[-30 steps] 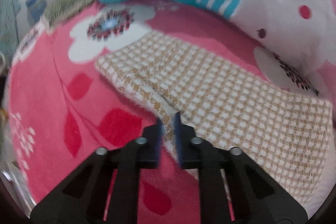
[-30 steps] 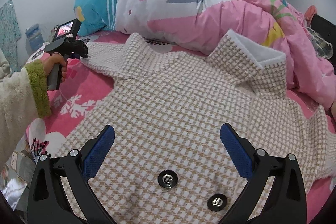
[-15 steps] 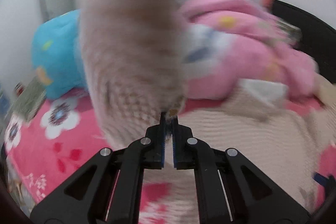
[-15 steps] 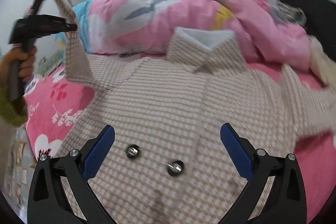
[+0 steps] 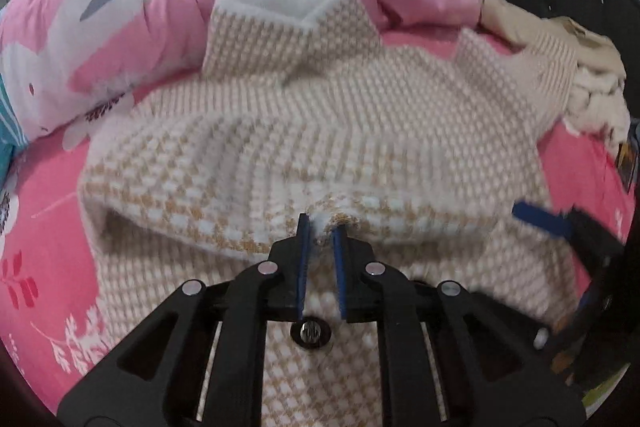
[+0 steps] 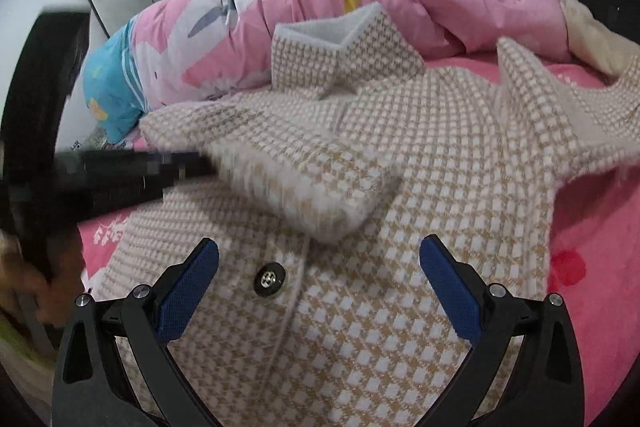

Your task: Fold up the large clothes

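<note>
Woolly houndstooth coat (image 5: pixel 400 131) lies button-side up on pink bed (image 5: pixel 44 227), sleeve (image 6: pixel 312 187) folded across chest. Left gripper (image 5: pixel 320 239) opening, cuff edge between its jaws; right gripper (image 6: pixel 320 267) spread wide over it, empty. Looks thick, soft, heavyish: best pinched at hems or cuffs.

Soft even indoor light, motion-blurred fabric, heavy fisheye bending, dark corners.

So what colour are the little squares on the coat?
Tan and white checks on the coat, clearest in the right wrist view.
</note>
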Tool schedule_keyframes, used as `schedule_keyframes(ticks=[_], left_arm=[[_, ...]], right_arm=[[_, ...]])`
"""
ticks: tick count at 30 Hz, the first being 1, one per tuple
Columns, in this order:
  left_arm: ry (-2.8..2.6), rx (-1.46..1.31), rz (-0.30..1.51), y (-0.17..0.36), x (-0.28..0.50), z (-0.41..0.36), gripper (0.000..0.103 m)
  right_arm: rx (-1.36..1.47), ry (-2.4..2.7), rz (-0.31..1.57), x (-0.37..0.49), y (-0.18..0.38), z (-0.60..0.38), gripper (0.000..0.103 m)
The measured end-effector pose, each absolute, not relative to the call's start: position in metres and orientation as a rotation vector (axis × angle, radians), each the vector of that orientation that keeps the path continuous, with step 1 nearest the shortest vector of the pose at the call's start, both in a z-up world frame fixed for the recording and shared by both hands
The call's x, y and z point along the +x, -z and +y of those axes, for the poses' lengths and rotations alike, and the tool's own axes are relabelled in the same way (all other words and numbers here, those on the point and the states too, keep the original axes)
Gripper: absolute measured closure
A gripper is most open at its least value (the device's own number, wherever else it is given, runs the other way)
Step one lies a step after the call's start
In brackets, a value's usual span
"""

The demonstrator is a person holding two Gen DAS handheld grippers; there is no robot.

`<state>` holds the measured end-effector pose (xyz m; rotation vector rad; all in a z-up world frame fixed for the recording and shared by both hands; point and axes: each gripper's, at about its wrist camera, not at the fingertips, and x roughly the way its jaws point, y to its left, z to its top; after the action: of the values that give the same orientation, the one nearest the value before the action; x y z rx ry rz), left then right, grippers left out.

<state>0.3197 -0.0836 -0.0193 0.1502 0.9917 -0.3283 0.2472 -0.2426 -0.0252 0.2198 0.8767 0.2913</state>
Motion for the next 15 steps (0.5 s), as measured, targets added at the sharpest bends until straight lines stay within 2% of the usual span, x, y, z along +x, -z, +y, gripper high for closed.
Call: schedule_keyframes(ticks=[2, 4, 5, 6, 12, 15], left_arm=[[0.340, 0.134, 0.983, 0.021, 0.305, -0.078, 0.085], [0.362, 0.075, 0.973, 0.016, 0.295, -0.061, 0.069], [0.364, 0.045, 0.957, 0.012, 0.291, -0.049, 0.049], [0.354, 0.028, 0.932, 0.007, 0.285, -0.039, 0.041], [0.323, -0.079, 0.894, 0.000, 0.266, 0.006, 0.041], [0.218, -0.034, 0.896, 0.008, 0.262, 0.021, 0.041]], right_arm=[[0.226, -0.298, 0.887, 0.249, 0.027, -0.243, 0.005], [0.236, -0.311, 0.895, 0.250, 0.030, -0.246, 0.005], [0.241, -0.313, 0.897, 0.251, 0.031, -0.247, 0.005], [0.248, -0.312, 0.899, 0.252, 0.031, -0.249, 0.005], [0.358, -0.326, 0.918, 0.263, 0.026, -0.275, 0.005], [0.417, -0.368, 0.957, 0.270, 0.022, -0.282, 0.007]])
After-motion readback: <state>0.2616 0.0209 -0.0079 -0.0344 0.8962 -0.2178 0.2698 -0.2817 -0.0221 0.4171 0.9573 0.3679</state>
